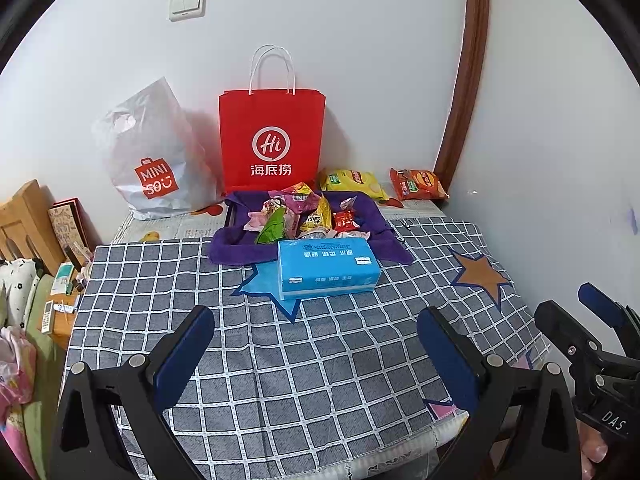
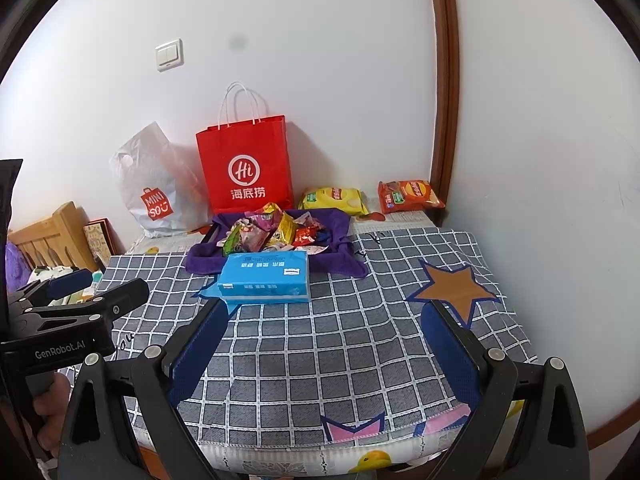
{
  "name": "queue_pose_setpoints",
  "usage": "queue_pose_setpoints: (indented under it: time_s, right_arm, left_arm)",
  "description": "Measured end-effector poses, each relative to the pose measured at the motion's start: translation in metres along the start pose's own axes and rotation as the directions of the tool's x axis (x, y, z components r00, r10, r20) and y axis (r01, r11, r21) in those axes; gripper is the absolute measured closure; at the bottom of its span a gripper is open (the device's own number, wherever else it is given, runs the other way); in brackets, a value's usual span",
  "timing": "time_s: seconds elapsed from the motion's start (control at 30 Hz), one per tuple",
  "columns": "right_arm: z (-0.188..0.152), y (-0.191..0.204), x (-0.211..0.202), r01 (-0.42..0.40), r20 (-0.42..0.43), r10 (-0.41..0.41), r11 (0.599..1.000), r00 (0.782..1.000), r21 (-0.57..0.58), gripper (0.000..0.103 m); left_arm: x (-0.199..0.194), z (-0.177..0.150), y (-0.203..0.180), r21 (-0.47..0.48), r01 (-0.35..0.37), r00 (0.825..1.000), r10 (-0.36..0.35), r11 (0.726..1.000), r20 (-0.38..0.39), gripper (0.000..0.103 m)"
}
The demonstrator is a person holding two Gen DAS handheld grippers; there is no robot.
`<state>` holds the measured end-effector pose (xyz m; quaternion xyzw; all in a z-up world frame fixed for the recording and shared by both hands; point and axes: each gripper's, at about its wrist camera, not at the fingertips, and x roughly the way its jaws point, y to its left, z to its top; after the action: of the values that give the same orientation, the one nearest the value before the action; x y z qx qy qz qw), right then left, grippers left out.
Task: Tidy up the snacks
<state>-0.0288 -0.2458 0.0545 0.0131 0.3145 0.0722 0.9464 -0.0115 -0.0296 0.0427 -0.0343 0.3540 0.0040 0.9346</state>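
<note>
A heap of small snack packets (image 1: 304, 216) (image 2: 276, 230) lies in a tray lined with purple cloth (image 1: 236, 248) (image 2: 200, 258) at the back of the checked table. A yellow chip bag (image 1: 354, 182) (image 2: 334, 199) and an orange chip bag (image 1: 418, 184) (image 2: 408, 196) lie behind it by the wall. My left gripper (image 1: 316, 336) hovers open over the table's near half, well short of the snacks. My right gripper (image 2: 324, 332) is open too, at about the same distance, with nothing between its fingers.
A blue tissue pack (image 1: 328, 268) (image 2: 266, 276) lies just in front of the tray. A red paper bag (image 1: 272, 140) (image 2: 246, 164) and a white plastic bag (image 1: 152, 156) (image 2: 154, 184) stand against the wall. A wooden headboard (image 1: 24, 220) and clutter sit left; walls close the back and right.
</note>
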Motion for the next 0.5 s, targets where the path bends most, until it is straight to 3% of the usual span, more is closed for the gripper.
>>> queue_pose_setpoints:
  time_s: [0.5]
  right_arm:
    - [0.0024, 0.0019, -0.0002, -0.006, 0.001, 0.006, 1.000, 1.000, -0.001, 0.007]
  left_arm:
    - [-0.0003, 0.0007, 0.0019, -0.002, 0.000, 1.000, 0.000, 1.000, -0.002, 0.001]
